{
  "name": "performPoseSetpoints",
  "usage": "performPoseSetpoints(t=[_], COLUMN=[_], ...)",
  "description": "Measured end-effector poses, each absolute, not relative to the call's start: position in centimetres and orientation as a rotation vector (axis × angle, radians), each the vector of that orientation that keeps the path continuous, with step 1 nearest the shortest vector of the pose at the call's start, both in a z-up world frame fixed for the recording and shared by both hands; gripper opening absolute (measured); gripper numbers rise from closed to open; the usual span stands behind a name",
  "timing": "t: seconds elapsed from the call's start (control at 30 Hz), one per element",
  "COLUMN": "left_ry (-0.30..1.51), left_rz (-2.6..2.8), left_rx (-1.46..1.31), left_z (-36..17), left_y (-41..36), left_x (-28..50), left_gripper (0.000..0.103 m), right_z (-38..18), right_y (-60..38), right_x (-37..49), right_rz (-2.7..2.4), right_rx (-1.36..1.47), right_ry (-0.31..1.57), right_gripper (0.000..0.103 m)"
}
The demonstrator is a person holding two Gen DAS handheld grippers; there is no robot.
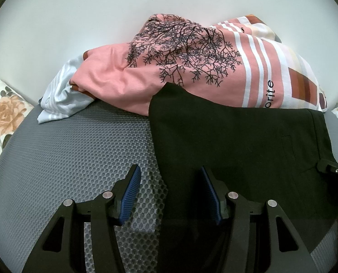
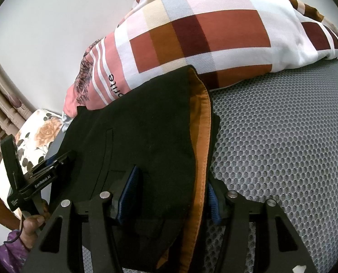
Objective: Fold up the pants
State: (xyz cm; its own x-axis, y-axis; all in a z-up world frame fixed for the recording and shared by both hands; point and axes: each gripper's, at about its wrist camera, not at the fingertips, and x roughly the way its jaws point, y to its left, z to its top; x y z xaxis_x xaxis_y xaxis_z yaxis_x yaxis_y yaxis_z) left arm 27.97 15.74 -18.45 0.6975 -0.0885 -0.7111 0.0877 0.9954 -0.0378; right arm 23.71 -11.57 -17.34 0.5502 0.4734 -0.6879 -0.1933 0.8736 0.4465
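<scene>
Claws first: the left claw (image 1: 169,195) stands about half open over the left edge of the black pants (image 1: 237,141), its pads apart and pressing on nothing. The right claw (image 2: 171,195) is about as wide, with the pants' (image 2: 141,127) orange-lined waist edge between its pads; whether they press on it I cannot tell. The pants lie on a grey mesh mat (image 1: 78,150), their far end against a patterned pillow (image 1: 191,63).

place: home bedroom | cues: mesh mattress (image 1: 78,150), patterned pillows (image 2: 205,29), curtain (image 2: 0,104)
</scene>
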Motion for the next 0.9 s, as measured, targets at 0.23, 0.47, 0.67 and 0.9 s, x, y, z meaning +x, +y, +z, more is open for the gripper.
performPoseSetpoints(t=[0.23, 0.47, 0.67, 0.9], left_ry=[0.792, 0.793, 0.792, 0.792], left_rz=[-0.1, -0.099, -0.099, -0.1], left_rx=[-0.001, -0.001, 0.0, 0.001], left_z=[-18.46, -18.44, -18.4, -18.34], left_y=[15.66, 15.85, 15.9, 15.97], left_x=[27.95, 28.0, 28.0, 28.02], left_gripper=[0.056, 0.056, 0.056, 0.057], right_z=[-17.42, -17.46, -17.47, -17.45], right_y=[-11.58, -11.46, -11.15, -11.01], right_x=[23.85, 23.88, 23.99, 24.05], right_rz=[0.406, 0.407, 0.408, 0.41], right_rx=[0.335, 0.327, 0.32, 0.316], right_ry=[0.907, 0.906, 0.905, 0.904], right_gripper=[0.053, 0.054, 0.055, 0.056])
